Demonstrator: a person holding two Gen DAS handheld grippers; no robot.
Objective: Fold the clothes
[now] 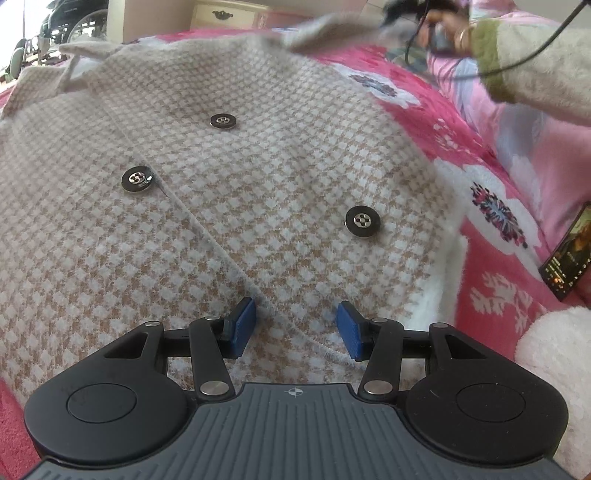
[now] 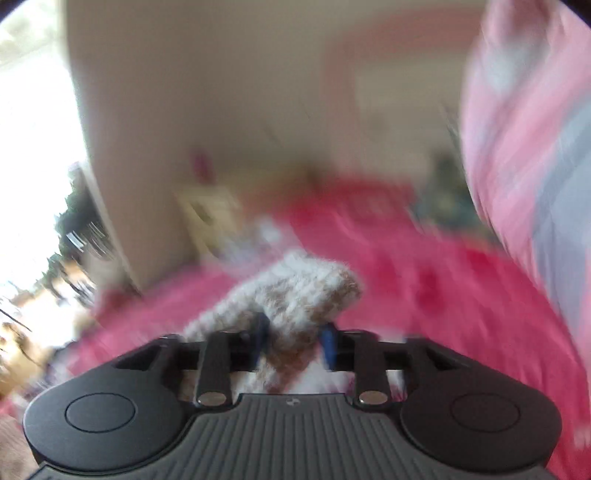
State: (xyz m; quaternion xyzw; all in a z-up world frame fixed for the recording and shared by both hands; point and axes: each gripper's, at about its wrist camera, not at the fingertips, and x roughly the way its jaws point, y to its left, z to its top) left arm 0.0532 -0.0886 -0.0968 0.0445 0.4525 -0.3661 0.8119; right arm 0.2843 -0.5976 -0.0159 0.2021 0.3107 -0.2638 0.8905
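sleeve coming over while i pin the coat body

left wrist view: my left gripper (image 1: 295, 328) hangs just above the checked coat (image 1: 229, 192), spread front-up on the pink floral blanket (image 1: 480, 236). jaws partly open, nothing between the blue pads, only cloth below; i read it as set over the hem to steady the body while the other side folds. three dark buttons (image 1: 222, 122) show it lies closed. far top right, a person's hand (image 1: 450, 26) in a fuzzy sleeve (image 1: 535, 59) lifts a blurred flap of the coat.

right wrist view: heavy blur. my right gripper (image 2: 293, 345) has a bunch of checked cloth, the coat's sleeve (image 2: 295, 291) i think, between its pads; whether they press on it i cannot tell. it's raised clear of the blanket for the fold.
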